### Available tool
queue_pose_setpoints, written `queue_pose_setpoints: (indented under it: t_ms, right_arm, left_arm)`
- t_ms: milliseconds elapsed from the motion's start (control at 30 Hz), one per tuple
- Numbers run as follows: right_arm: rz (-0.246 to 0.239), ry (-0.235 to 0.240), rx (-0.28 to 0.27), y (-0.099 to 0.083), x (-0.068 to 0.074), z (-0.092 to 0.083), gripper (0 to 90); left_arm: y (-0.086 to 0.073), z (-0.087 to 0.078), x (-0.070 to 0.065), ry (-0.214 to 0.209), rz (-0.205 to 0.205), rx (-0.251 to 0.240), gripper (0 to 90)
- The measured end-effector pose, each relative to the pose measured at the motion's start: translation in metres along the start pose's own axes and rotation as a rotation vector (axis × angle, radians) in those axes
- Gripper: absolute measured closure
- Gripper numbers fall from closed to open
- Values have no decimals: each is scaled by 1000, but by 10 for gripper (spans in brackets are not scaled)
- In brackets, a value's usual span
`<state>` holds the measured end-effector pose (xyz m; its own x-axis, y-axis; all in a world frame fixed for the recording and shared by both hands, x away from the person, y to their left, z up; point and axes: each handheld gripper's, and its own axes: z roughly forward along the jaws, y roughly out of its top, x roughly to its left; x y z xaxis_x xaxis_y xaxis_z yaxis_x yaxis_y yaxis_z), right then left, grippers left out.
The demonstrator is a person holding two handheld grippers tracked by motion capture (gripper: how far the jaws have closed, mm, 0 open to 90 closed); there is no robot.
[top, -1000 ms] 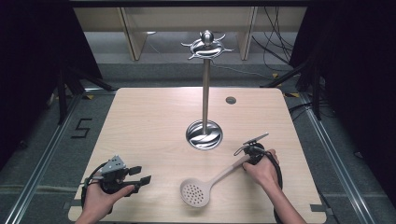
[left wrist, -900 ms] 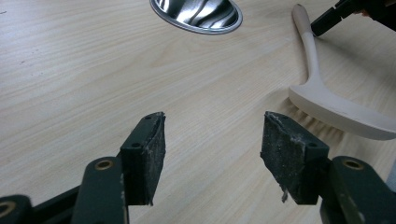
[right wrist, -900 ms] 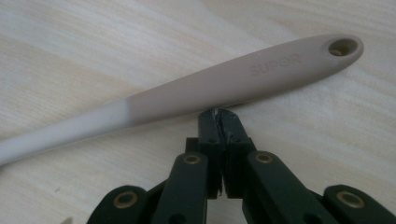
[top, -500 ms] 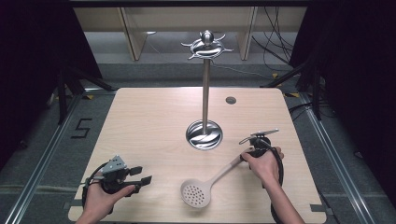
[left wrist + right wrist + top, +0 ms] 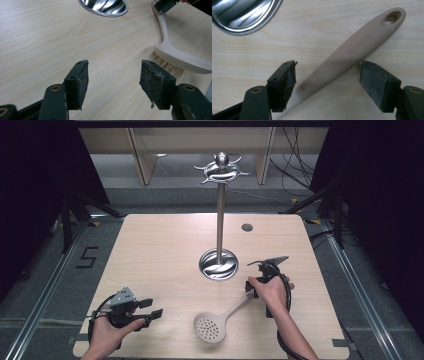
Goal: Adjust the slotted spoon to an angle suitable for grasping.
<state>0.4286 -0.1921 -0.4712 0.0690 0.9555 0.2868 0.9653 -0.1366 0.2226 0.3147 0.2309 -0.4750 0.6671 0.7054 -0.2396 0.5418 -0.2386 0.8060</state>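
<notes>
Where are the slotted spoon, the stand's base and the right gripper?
slotted spoon [image 5: 210,327]: high view, perforated bowl.
stand's base [image 5: 218,264]: high view, shiny round dish.
right gripper [image 5: 328,82]: right gripper view, between open jaws, over the handle.

Slotted spoon [image 5: 220,317] near table [image 5: 160,250] front edge; stand [image 5: 218,262] behind it, mid-table.

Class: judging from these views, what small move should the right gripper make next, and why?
Probably close the right gripper on the spoon. Its open jaws already straddle the handle, which lies flat on the table, ungripped.
</notes>
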Motion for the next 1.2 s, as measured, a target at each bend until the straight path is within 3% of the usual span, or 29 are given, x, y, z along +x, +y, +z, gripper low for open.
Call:
queue_pose_setpoints:
  t_ms: [33,67,133,167,200,233,300,333,433,500,533,567,733,867,967,1000,1067,1100,1200]
  right_arm:
    - [-25,-18,24,0,-2,0,297]
    - [-122,-46,2,-1,-8,4,297]
    - [-103,-32,-13,0,-7,6,297]
    - [-39,-30,-16,3,-3,7,296]
    - [-39,-30,-16,3,-3,7,296]
    - [-224,-62,-21,0,-13,10,296]
    - [-218,-59,-19,1,-12,10,297]
    - [-238,-84,-11,1,-11,11,297]
    - [-221,-89,-7,2,-7,11,303]
    - [-239,-108,11,3,-6,10,317]
    - [-171,-118,41,2,1,9,330]
    - [-146,-119,46,2,5,9,333]
    - [-165,-129,56,3,6,9,347]
    - [-185,-117,54,3,8,9,394]
    - [-140,-95,55,4,13,9,426]
    - [-201,-109,56,4,9,9,442]
    - [-168,-92,62,5,12,9,472]
    - [-211,-98,71,5,10,9,506]
    - [-231,-96,77,5,10,9,562]
  left_arm:
    - [0,0,0,0,0,0,390]
    - [0,0,-1,6,-6,4,390]
    - [0,0,0,3,5,3,390]
    - [0,0,0,3,6,3,389]
    - [0,0,0,3,6,3,389]
    - [0,0,0,-6,6,4,388]
    - [0,0,0,-8,7,8,387]
    - [0,0,-1,-9,10,3,386]
    - [0,-1,-1,-7,8,8,386]
    - [0,-2,-1,3,8,11,386]
    - [-1,0,-1,-7,3,-7,386]
    - [-2,-1,-1,-8,1,-11,386]
    - [-2,-2,0,-9,7,0,386]
    - [-2,-3,-1,-8,-2,6,386]
    - [-3,-2,0,-8,-3,-9,386]
    - [-3,-3,0,-5,1,1,386]
    - [-3,-2,0,-7,-2,-6,386]
    - [-3,-2,0,-6,-3,-6,387]
    - [-3,-2,0,-4,2,-1,387]
